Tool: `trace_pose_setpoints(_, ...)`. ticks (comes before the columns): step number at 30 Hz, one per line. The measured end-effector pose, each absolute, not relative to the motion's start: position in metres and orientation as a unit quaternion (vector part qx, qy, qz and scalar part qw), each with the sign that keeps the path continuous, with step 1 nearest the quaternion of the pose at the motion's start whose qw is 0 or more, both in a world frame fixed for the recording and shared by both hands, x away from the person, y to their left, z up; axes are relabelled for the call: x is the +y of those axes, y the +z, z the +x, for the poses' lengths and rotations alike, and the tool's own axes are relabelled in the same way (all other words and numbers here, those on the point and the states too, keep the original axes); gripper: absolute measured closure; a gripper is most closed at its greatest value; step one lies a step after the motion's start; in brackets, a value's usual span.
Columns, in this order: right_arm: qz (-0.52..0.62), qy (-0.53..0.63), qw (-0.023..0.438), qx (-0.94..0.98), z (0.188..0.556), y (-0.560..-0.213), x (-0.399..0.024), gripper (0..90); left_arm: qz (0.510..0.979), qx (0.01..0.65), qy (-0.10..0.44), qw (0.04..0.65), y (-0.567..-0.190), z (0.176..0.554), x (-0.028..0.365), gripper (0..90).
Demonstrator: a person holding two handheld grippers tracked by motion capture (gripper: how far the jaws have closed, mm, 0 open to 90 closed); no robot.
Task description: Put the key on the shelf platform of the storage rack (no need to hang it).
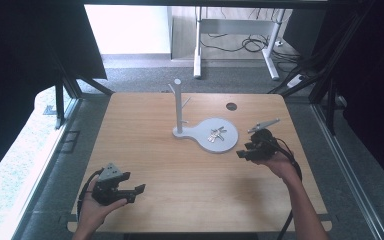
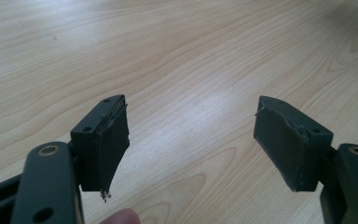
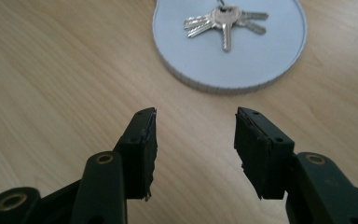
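**Keys lying fanned on the grey dish, right gripper facing them**

A bunch of keys [image 3: 224, 21] is lying flat on the round grey dish [image 3: 261, 60] of a stand, whose upright post [image 1: 178, 105] is rising from the narrow end of the base; in the right gripper view the blades are fanning out from a shared ring at the dish's far edge, the longest key pointing straight back toward the camera, two more slanting left and two lying off to the right; the fan's long axis is running across that view. The right gripper [image 3: 196, 154] is hovering over the wooden table [image 1: 155, 165] just short of the dish, jaws standing moderately apart with nothing between them. The left gripper [image 2: 191, 144] is sitting well apart at the table's near left corner, jaws spread wide over bare wood, gripping nothing.
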State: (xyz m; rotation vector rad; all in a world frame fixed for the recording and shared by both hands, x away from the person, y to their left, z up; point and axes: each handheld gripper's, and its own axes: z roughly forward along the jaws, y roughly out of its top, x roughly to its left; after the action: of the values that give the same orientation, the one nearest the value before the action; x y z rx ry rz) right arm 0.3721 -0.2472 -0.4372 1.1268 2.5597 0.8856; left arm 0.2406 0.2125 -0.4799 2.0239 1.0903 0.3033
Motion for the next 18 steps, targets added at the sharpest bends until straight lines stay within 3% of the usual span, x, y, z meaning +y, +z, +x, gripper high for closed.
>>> trace_pose_setpoints(9, 0.393, 0.318, 0.112, 0.856, 0.330, -0.464, -0.271, 49.9, 0.803, 0.429, 0.118, 0.396, -0.482, 0.241, 0.208, 26.6)
trace_pose_setpoints(18, 0.394, 0.325, 0.114, 0.852, 0.319, -0.480, -0.278, 51.2, 0.807, 0.425, 0.117, 0.393, -0.483, 0.241, 0.202, 26.6)
